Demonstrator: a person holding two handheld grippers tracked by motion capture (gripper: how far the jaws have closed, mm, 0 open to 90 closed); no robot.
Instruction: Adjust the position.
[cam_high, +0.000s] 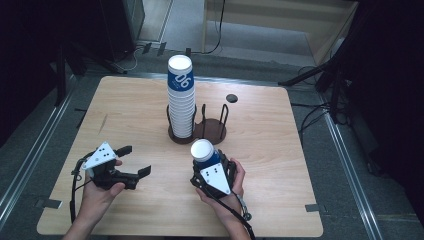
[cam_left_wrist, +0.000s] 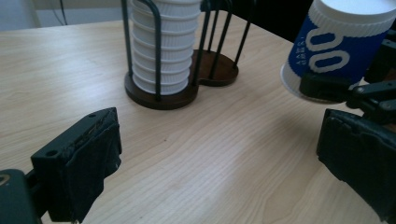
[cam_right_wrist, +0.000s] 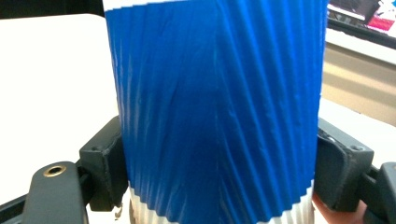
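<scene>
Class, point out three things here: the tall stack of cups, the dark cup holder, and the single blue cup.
Stack of cups (cam_high: 181, 100), high view, white ribbed side.
Cup holder (cam_high: 212, 131), high view, empty base.
Blue cup (cam_right_wrist: 219, 107), right gripper view, blue sleeve.

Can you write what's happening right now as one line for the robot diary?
right tool: shut on blue cup, upside down | left tool: open, empty | cup stack: in holder | other holder slot: empty
</scene>
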